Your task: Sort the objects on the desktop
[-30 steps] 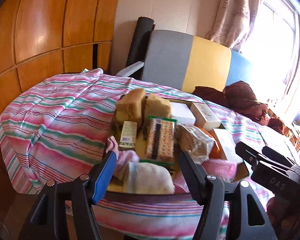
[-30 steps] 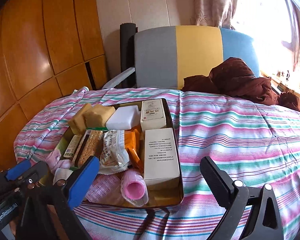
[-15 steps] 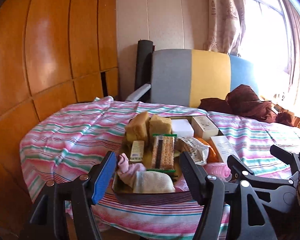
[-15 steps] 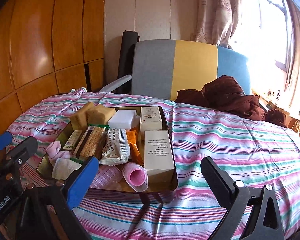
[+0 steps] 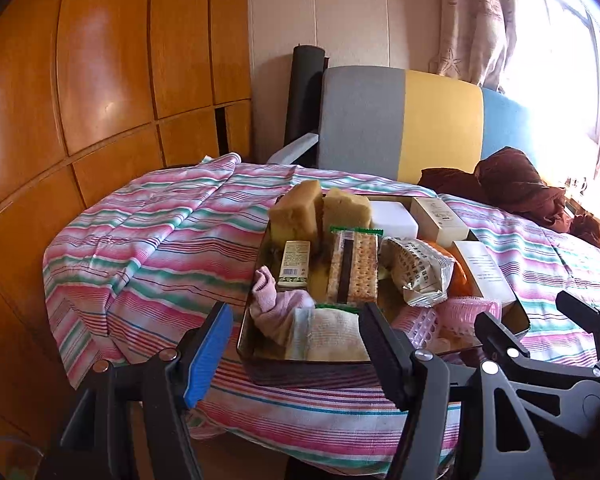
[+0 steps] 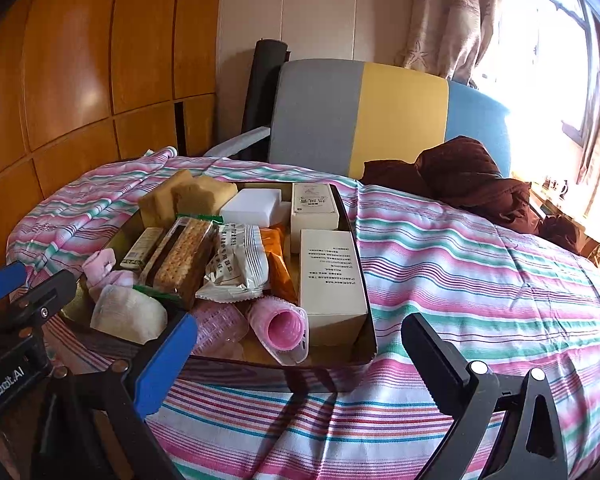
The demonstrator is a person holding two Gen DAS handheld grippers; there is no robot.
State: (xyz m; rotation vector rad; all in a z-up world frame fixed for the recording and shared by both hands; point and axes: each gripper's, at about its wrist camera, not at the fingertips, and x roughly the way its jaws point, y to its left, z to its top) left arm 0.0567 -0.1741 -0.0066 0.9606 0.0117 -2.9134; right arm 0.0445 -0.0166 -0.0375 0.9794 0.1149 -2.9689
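Metal tray [image 6: 362, 280], shallow, dark-rimmed, set on a bench draped in a pink, green and white striped cloth [image 6: 480, 272], centre-left of the right wrist frame. Contents: two tan sponge blocks [image 6: 188, 198] at the far left corner; a white block [image 6: 252, 207] beside them; a small cream box [image 6: 314, 206] at the far right corner; a long white printed box [image 6: 332, 280] along the right wall; a cracker packet [image 6: 182, 258]; a small green-labelled box [image 6: 142, 248] to its left; a crinkled white printed wrapper [image 6: 240, 264]; an orange packet [image 6: 280, 264] partly under the wrapper; a pink hair roller [image 6: 280, 324] at the near edge; a pink cloth [image 6: 104, 270] and a white rolled cloth [image 6: 128, 314] at the near left corner. Left claw [image 5: 294, 350]: jaws wide, empty, lower centre of its frame, short of the tray's near edge. Right claw [image 6: 300, 364]: jaws wide, empty, lower centre of its frame, over the cloth before the tray. Background: grey, yellow and blue chair back [image 6: 360, 116]; brown fabric heap [image 6: 468, 184] at right; wooden panelling [image 6: 80, 60] at left.
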